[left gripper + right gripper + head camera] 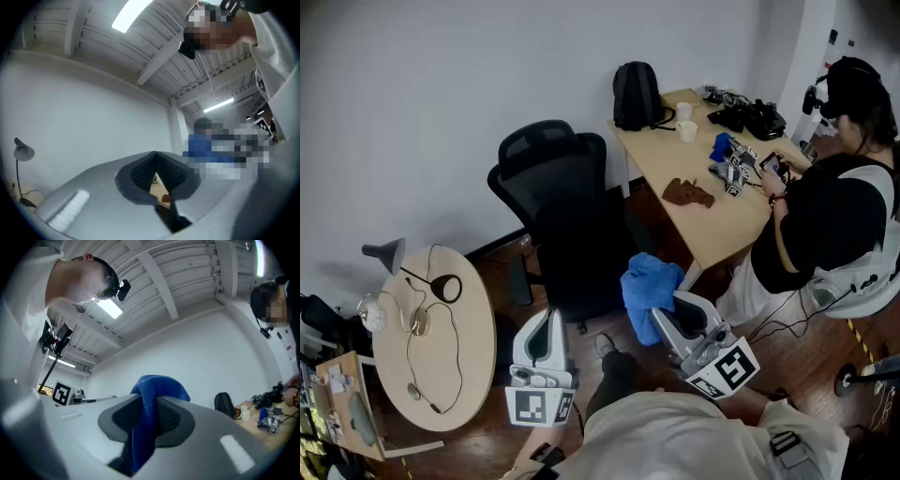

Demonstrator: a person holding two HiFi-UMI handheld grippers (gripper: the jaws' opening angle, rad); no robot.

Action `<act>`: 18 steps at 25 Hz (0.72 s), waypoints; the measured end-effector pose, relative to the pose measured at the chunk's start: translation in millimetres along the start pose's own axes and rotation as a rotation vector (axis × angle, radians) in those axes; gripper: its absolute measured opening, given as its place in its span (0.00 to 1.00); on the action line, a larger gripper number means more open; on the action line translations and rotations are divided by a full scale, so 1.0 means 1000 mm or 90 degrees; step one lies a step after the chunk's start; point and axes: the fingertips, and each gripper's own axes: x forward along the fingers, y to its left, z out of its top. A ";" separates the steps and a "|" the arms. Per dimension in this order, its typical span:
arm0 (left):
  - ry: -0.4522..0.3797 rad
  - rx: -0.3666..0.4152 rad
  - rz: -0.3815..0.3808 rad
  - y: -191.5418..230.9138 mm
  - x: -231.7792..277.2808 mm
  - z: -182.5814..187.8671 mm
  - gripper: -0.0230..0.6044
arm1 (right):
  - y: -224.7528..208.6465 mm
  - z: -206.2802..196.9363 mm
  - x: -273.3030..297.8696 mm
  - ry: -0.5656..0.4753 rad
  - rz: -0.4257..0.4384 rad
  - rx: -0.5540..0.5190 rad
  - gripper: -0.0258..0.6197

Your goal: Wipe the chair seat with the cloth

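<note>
A black office chair (555,202) stands against the white wall, its seat (574,267) just ahead of both grippers. A blue cloth (649,289) hangs bunched over the tip of my right gripper (664,317), to the right of the seat and above the floor. In the right gripper view the right gripper (151,399) is shut on the blue cloth (157,387), which bulges out above the jaws. My left gripper (547,319) is held low beside the seat's front left, pointing up. Its jaws meet at the tips in the left gripper view (155,153), with nothing between them.
A round wooden table (464,375) with a lamp (386,253) and cables stands at left. A long wooden desk (727,220) at right carries a backpack (636,94), mugs (686,129) and a brown rag (687,192). A seated person (830,220) is beside it.
</note>
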 end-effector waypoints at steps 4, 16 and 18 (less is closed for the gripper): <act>-0.004 -0.013 0.004 0.070 0.040 -0.004 0.13 | -0.017 -0.015 0.078 0.019 0.005 0.001 0.16; 0.030 -0.055 0.064 0.280 0.177 -0.122 0.13 | -0.139 -0.131 0.293 0.069 0.008 0.006 0.16; 0.054 -0.073 0.092 0.296 0.185 -0.189 0.13 | -0.176 -0.190 0.303 0.093 0.008 0.021 0.16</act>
